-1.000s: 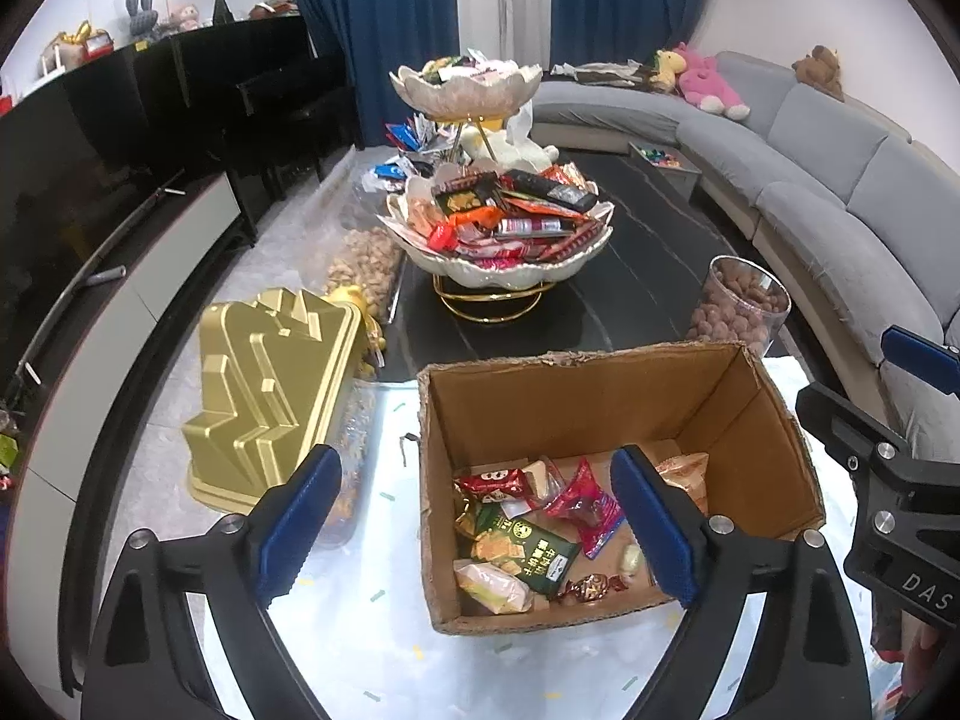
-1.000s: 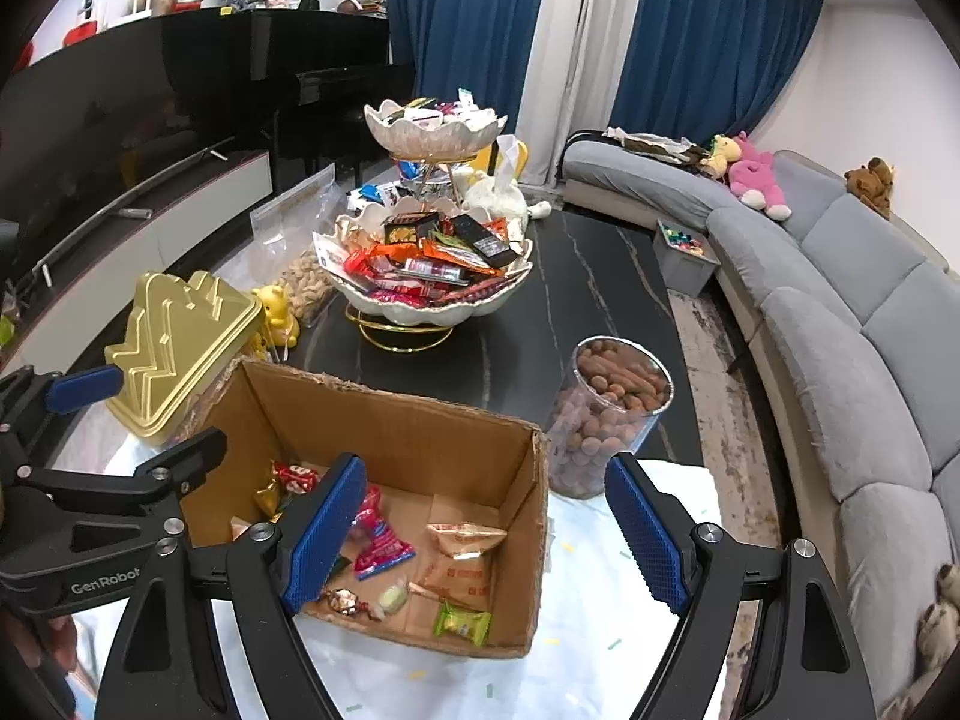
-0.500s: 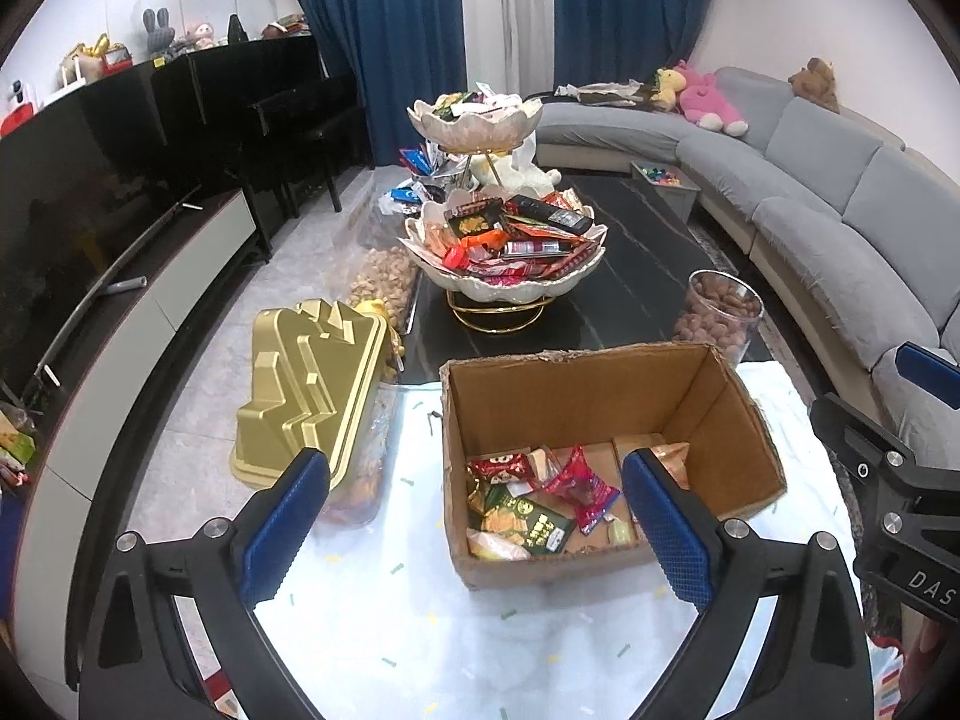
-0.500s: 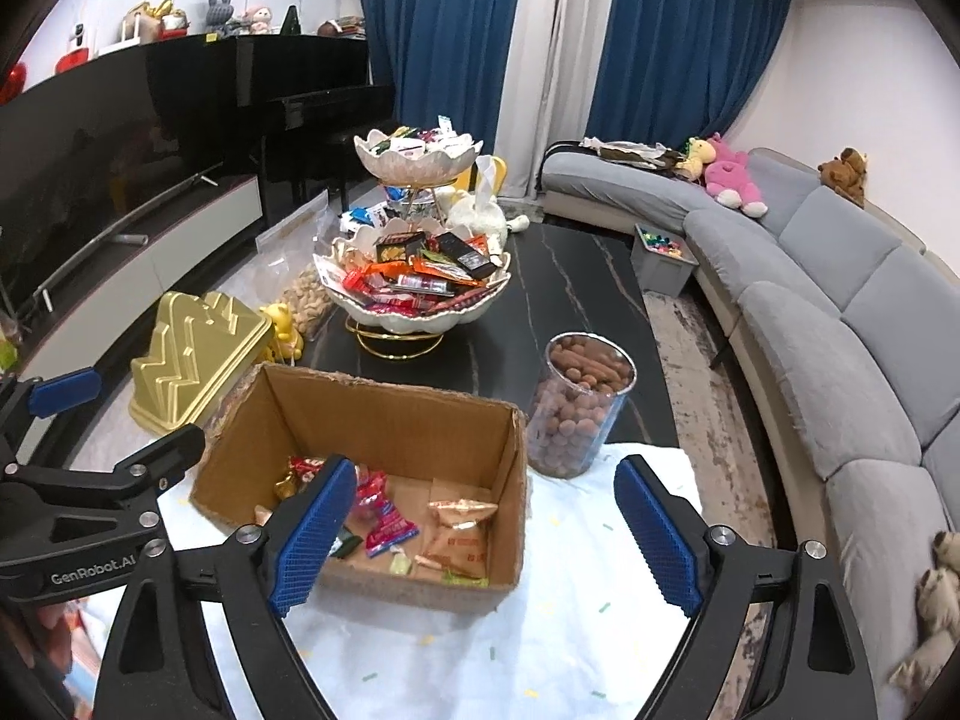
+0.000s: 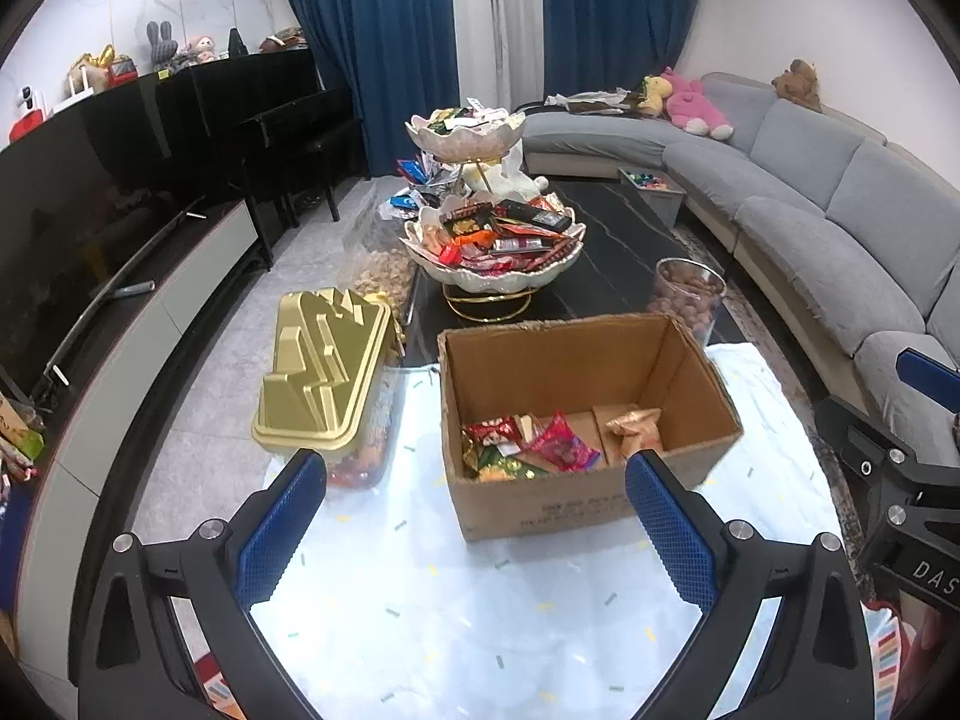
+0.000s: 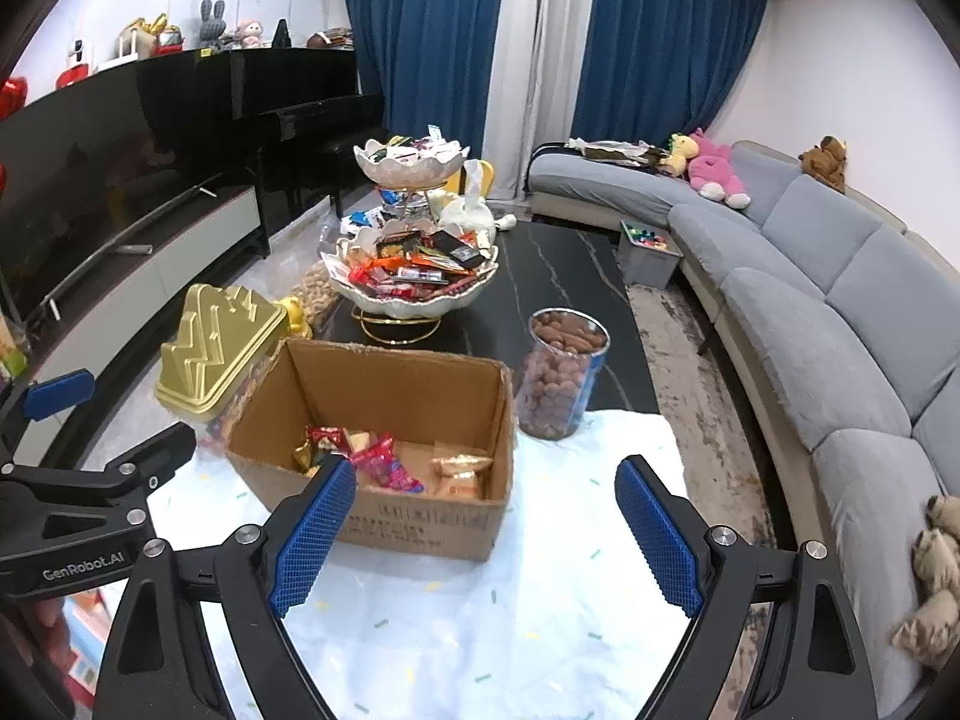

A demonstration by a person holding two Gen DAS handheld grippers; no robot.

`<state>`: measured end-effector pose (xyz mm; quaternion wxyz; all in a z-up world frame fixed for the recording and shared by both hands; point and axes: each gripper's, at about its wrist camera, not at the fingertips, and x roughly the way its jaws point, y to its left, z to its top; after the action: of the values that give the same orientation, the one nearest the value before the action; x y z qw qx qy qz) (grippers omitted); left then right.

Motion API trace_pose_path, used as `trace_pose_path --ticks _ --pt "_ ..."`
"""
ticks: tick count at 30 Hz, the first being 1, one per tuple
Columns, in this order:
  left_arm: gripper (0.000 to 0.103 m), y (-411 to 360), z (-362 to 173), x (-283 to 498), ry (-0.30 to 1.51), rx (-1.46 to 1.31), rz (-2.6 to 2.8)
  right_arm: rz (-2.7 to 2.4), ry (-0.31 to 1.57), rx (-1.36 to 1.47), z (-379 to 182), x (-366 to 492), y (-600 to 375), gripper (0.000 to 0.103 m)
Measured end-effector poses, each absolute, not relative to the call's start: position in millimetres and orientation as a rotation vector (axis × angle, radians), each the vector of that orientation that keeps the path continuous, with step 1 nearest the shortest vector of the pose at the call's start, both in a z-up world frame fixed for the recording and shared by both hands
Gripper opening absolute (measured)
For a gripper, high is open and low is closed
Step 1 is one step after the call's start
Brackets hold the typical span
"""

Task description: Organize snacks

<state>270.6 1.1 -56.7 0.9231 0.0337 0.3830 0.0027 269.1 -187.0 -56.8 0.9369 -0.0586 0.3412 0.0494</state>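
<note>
While both tools hang empty above the cloth-covered worktop (image 5: 480, 600), the left tool (image 5: 474, 516) is opening with nothing between its jaws and the right tool (image 6: 483, 525) stands wide apart; the wrapped snacks (image 5: 534, 450) lie loose in the open cardboard box (image 5: 576, 510), just ahead of both. This looks like a pause between picks: the next move likely calls for reaching into the box, closing on one wrapper, and carrying it to the tiered snack bowl (image 6: 414, 294) beyond
</note>
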Motion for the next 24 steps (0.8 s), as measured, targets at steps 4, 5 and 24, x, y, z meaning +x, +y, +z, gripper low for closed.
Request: trace_pose_path --ticks 4,5,24 --pt "0.101 -3 -58 253 0.792 0.073 -0.003 0.085 0.694 -0.107 -55 253 -194 0.089" --pt "0.101 -4 -58 247 0.795 0.068 -0.006 0.079 0.692 -0.105 -54 248 -196 0.089" --pt "0.102 -5 -61 161 0.798 0.029 -0.028 0.027 0.707 -0.045 -50 159 -217 0.089"
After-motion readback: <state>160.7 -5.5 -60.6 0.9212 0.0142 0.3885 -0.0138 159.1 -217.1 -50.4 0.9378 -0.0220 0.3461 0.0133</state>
